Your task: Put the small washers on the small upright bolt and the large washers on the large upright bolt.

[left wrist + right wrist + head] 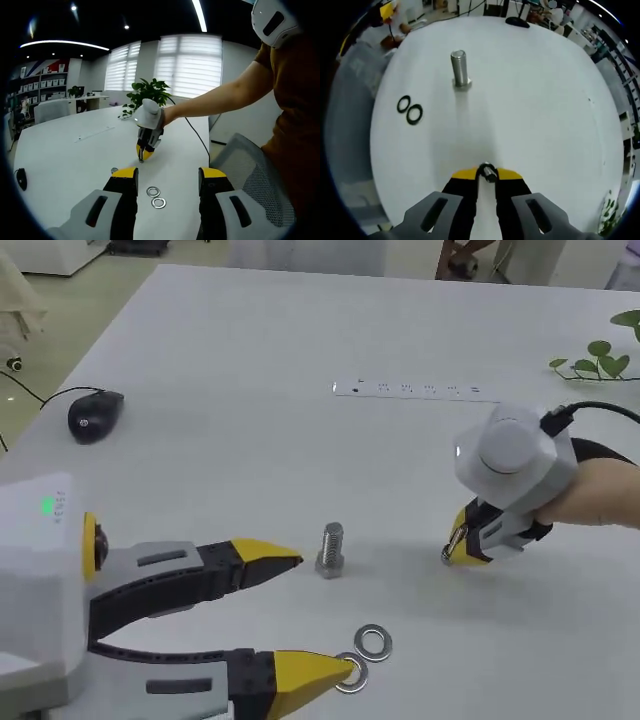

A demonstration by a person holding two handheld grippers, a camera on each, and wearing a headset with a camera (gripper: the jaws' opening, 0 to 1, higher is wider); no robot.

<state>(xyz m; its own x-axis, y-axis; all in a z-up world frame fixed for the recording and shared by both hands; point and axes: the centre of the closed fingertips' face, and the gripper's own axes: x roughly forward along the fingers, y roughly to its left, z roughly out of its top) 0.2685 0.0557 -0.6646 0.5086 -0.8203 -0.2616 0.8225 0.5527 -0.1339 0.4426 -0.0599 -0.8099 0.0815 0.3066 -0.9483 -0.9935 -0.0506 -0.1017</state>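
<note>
- At the far left a black, rounded mouse (95, 413) lies on the smooth white bench (250, 340), its cable running off the edge, well clear of the work.
- The left tool (328, 615) has grey arms with yellow tips. Its jaws are spread wide and pinch nothing.
- Just past its upper tip stands the large bolt (331, 550). It is steel, head down on the bench and threaded shank upright, with nothing on it.
- Two washers (373, 642) (350, 673), flat shiny steel rings, lie side by side on the bench. We see the nearer one right at the lower yellow tip, and in the left gripper view both sit between the open jaws.
- A long, white power strip (415, 390) lies farther back, out of the way.
- The right tool (458, 548) points down at the bench, jaws pressed on a small metal piece (489, 172) that we cannot make out closely. It is well apart from the large bolt.
- Green leaves of a plant (600, 360) show at the far right edge.
</note>
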